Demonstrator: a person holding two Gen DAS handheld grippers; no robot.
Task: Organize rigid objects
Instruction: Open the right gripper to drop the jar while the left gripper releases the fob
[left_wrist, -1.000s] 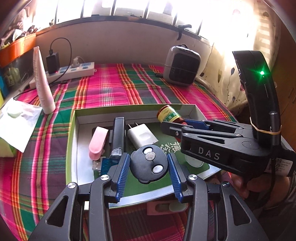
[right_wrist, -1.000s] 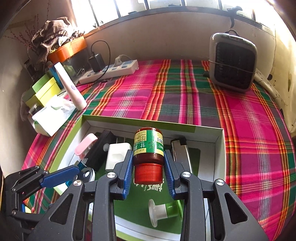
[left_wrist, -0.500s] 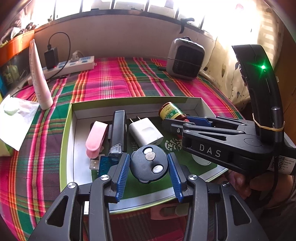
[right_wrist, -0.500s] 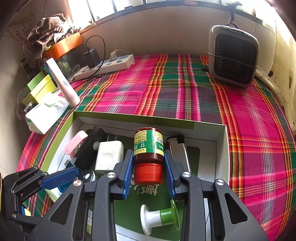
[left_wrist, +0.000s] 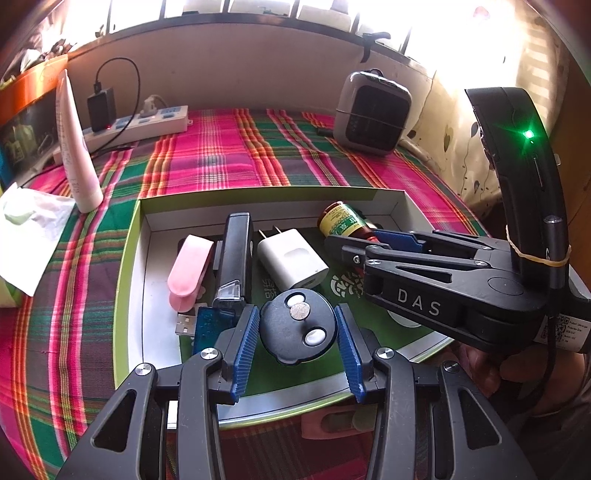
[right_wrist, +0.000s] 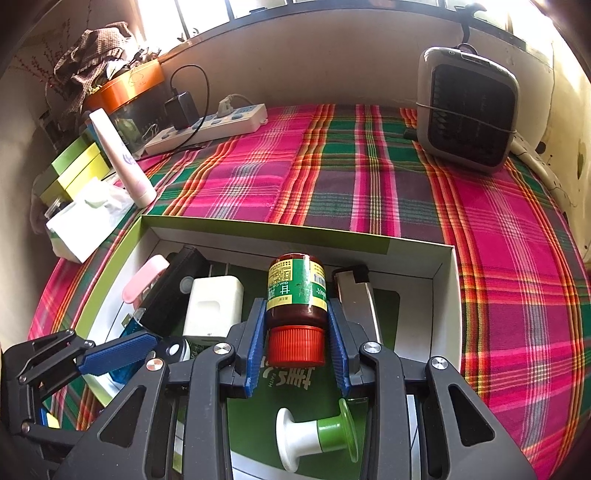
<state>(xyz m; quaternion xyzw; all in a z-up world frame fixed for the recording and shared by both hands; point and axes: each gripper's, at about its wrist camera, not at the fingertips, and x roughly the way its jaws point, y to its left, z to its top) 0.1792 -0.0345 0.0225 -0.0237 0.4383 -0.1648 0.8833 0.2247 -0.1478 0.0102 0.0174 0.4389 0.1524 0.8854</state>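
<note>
The left gripper (left_wrist: 295, 338) pinches a round black fob (left_wrist: 298, 331) between its blue pads, low over the near end of the box (left_wrist: 258, 192). The right gripper (right_wrist: 295, 341) is clamped on a brown bottle (right_wrist: 297, 295) by its neck, red cap toward the camera, bottom toward the far wall of the box. Already lying in the box are a pink clip (left_wrist: 190, 271), a black stapler (left_wrist: 233, 258), a white charger (left_wrist: 291, 258), a blue USB stick (left_wrist: 201, 325), a silver lighter (right_wrist: 356, 299) and a green-and-white spool (right_wrist: 317, 435) (the last two show only in the right view). So most of the sorting looks done; what seems left is setting down the fob and bottle. The box sits on a pink-and-green plaid cloth (right_wrist: 369, 177), with a heater (right_wrist: 467, 110), a power strip (right_wrist: 207, 127), a white tube (right_wrist: 122, 158) and tissues (left_wrist: 29, 236) around it, under a bright window.
</note>
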